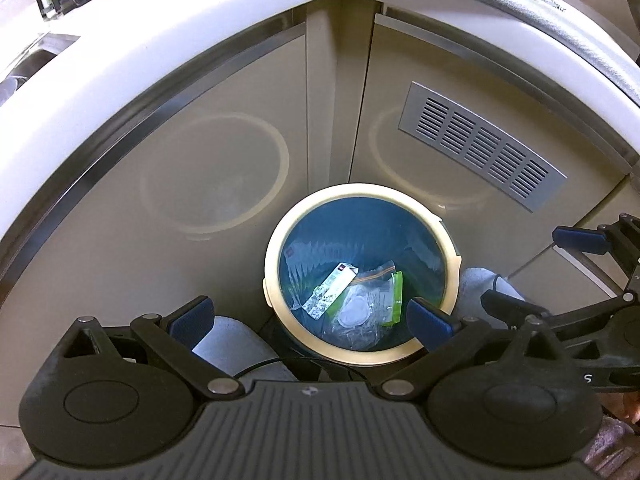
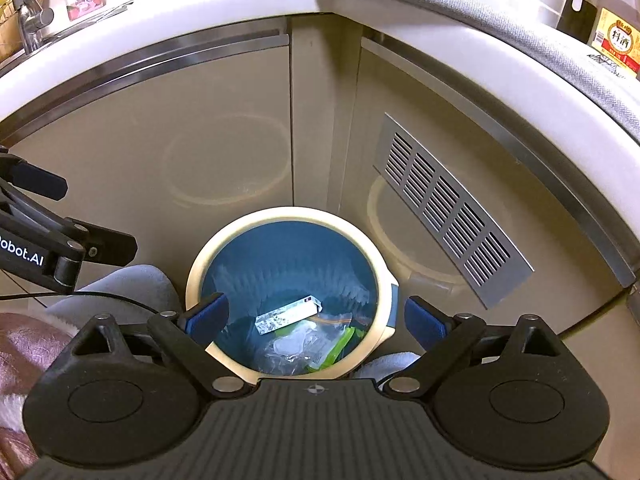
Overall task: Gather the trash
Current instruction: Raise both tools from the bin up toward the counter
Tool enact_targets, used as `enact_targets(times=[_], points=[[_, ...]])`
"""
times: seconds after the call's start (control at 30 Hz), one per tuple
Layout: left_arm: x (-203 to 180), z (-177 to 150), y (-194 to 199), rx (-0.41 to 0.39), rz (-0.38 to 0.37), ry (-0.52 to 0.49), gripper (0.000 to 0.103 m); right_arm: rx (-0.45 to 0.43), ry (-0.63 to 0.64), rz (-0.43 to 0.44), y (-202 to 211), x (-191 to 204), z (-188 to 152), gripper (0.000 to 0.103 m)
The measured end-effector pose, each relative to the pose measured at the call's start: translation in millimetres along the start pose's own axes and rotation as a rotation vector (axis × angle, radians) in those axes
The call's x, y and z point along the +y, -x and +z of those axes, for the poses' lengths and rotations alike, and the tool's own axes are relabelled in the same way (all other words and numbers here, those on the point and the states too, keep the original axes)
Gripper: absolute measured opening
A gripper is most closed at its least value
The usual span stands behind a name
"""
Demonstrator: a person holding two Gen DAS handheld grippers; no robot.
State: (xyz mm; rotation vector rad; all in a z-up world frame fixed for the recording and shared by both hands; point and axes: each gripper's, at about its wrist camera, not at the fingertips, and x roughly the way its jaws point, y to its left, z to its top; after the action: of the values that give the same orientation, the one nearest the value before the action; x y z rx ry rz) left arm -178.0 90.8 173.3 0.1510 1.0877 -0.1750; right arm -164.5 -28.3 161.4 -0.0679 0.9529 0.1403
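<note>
A round trash bin (image 1: 276,264) (image 2: 200,264) with a cream rim and blue liner stands on the floor in the cabinet corner. Inside lie a white printed wrapper (image 1: 330,290) (image 2: 288,314), a clear plastic bag (image 1: 360,312) (image 2: 300,346) and a green-edged packet (image 1: 396,300) (image 2: 340,346). My left gripper (image 1: 310,318) hovers open above the bin's near rim, holding nothing. My right gripper (image 2: 316,318) is also open and empty over the bin. The right gripper shows at the right edge of the left wrist view, the left gripper at the left edge of the right wrist view.
Beige cabinet doors (image 1: 180,168) meet in a corner behind the bin, one with a metal vent grille (image 1: 480,144) (image 2: 452,216). A white countertop (image 2: 200,8) curves above, with bottles (image 2: 616,36) and a faucet (image 2: 32,20). Grey-slippered feet (image 1: 236,344) stand beside the bin.
</note>
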Motion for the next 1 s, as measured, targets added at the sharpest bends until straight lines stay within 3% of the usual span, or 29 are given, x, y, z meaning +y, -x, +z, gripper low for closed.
enact_targets(times=[0.27,0.47,0.73,1.0], points=[[3.6,0.1,-2.9,0.003,0.007,0.012,0.102,0.011,-0.007,0.006,-7.9,-2.2,0.6,0.096],[16.4,5.6,8.9,-0.052,0.056,0.054,0.103,-0.050,0.009,0.016,2.1,-8.4,11.5,0.096],[38.9,35.2,37.4,-0.143,0.082,0.125,0.103,-0.278,0.032,0.034,51.8,-40.6,69.6,0.100],[43.1,63.5,64.9,-0.238,0.116,0.145,0.103,-0.450,-0.039,-0.088,58.7,-111.5,140.8,0.103]])
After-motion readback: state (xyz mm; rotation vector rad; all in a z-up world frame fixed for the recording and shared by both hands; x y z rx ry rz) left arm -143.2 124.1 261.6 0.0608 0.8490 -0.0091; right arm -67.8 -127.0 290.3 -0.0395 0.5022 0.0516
